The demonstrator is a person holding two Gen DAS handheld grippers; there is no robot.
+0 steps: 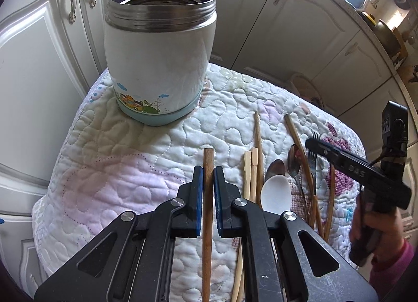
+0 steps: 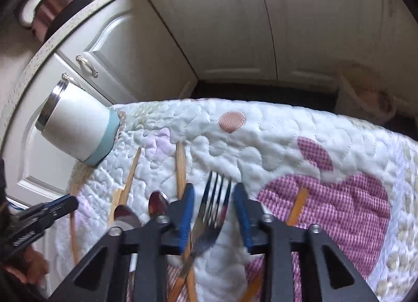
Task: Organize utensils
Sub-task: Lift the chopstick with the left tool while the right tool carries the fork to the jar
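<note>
The side of the right gripper (image 1: pixel 310 142), seen from the left wrist, has raised letters in its black body that look like "DAS". They are small and the reading is uncertain. The side of the left gripper (image 2: pixel 71 201), seen from the right wrist, carries a short line of white lettering that is too blurred to read. The jar (image 1: pixel 159 61) has a small coloured cartoon print near its base, and no letters can be made out in it.
</note>
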